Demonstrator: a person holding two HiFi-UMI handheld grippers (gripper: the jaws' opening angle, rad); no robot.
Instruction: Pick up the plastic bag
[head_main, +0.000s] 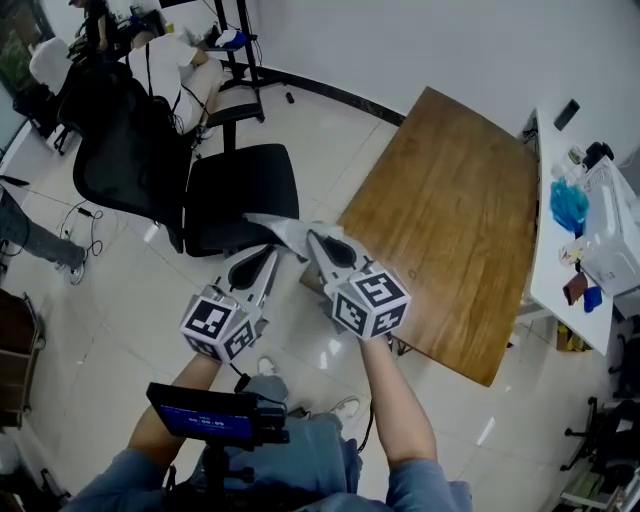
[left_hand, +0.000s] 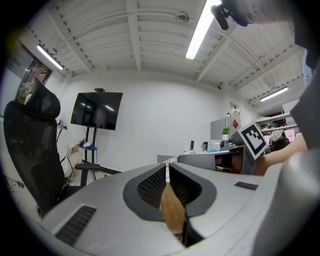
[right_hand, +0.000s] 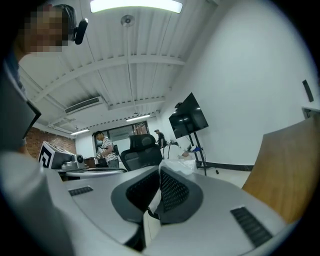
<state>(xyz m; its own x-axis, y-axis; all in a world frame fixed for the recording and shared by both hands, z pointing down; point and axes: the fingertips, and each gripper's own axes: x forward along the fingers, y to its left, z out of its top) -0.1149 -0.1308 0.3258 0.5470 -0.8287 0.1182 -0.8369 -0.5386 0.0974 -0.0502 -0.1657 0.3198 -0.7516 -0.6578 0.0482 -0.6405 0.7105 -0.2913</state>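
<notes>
We log: right gripper (right_hand: 159, 172) jaws pinch the plastic bag (head_main: 283, 230), left gripper (left_hand: 167, 167) jaws pressed together; slick film may slip.

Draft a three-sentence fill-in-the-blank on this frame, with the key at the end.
1. The right gripper is shut on a white ____.
2. The office chair on the floor is coloured ____.
3. The table has a top made of ____.
Missing words: plastic bag; black; wood.
</notes>
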